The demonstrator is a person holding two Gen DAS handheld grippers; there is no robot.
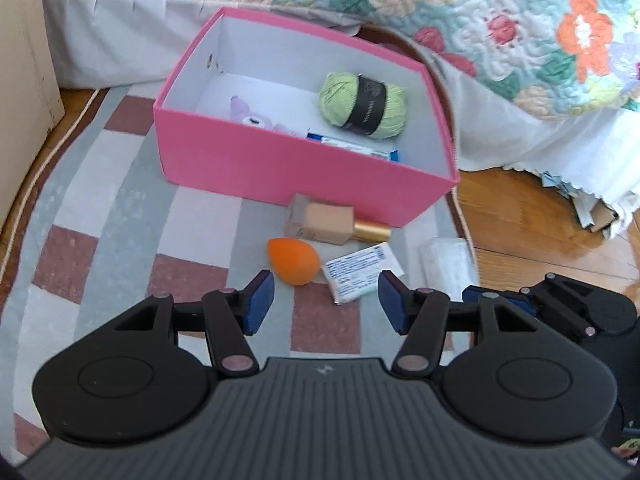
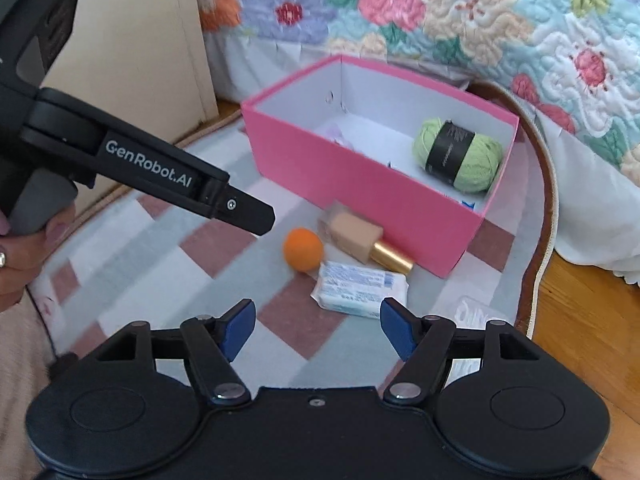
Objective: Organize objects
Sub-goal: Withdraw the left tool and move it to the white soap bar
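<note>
An open pink box stands on a checked rug. Inside lie a green yarn ball, a purple plush toy and a blue-and-white packet. In front of the box lie a beige foundation bottle with a gold cap, an orange makeup sponge and a white tissue pack. My left gripper hangs open just short of the sponge and pack. My right gripper is open before the tissue pack, holding nothing.
A bed with a floral quilt and white skirt rises behind the box. Beige furniture stands at the left. A clear plastic-wrapped white item lies at the rug's right edge, beside wooden floor. Papers poke out from under the bed.
</note>
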